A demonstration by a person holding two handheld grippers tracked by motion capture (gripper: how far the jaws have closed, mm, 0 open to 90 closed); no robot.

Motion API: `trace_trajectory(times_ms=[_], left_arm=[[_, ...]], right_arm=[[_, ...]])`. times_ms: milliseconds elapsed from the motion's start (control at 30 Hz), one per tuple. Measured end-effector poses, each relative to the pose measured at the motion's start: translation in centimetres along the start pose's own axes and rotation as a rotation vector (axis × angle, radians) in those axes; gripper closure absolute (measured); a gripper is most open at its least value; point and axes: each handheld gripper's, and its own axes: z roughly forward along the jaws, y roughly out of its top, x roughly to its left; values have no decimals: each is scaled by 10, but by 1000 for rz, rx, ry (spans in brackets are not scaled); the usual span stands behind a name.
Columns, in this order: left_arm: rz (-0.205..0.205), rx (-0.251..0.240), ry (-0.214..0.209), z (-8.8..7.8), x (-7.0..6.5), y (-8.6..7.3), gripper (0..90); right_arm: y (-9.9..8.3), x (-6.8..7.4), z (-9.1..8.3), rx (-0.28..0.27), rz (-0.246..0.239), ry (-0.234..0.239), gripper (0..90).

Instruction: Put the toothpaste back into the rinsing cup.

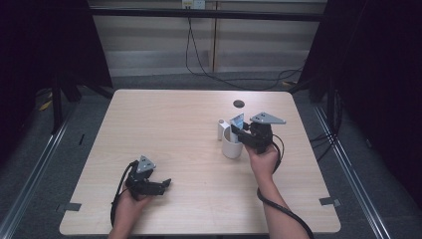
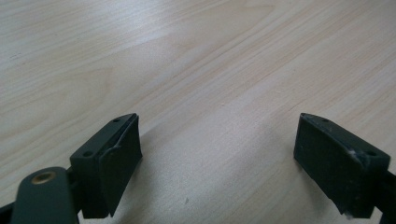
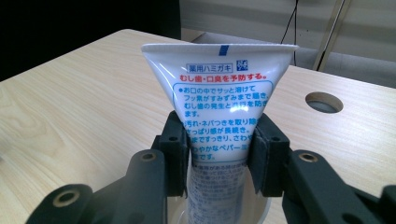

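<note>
Toward the desk's (image 1: 164,119) right edge, the right gripper (image 1: 242,130) pinches a tube (image 3: 219,93) upright, crimped end up, over a white cup (image 1: 231,147), wrist raised. Near the front-left corner, the left gripper (image 1: 161,183) rests low, jaws wide apart and empty.
</note>
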Motion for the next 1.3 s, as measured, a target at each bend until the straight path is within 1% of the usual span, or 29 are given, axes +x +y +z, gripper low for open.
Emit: trace_trajectory(times_ms=[400,500,700,733,833,1167,1300], left_arm=[[-1,0,0,0,0,0,147],[-1,0,0,0,0,0,147],[0,0,0,0,0,0,147],[-2,-1,0,0,0,0,146],[-1,0,0,0,0,0,146],[-1,0,0,0,0,0,147],[0,0,0,0,0,0,146]], right_arm=[[-3,2,1,7,-11,4,623],[-4,2,2,10,-6,4,619],[-8,3,2,20,-11,2,612],[-9,2,2,20,-18,2,611],[-10,2,2,22,-10,2,610],[-13,3,-1,21,-24,3,605],[-15,1,-3,20,-20,10,603]])
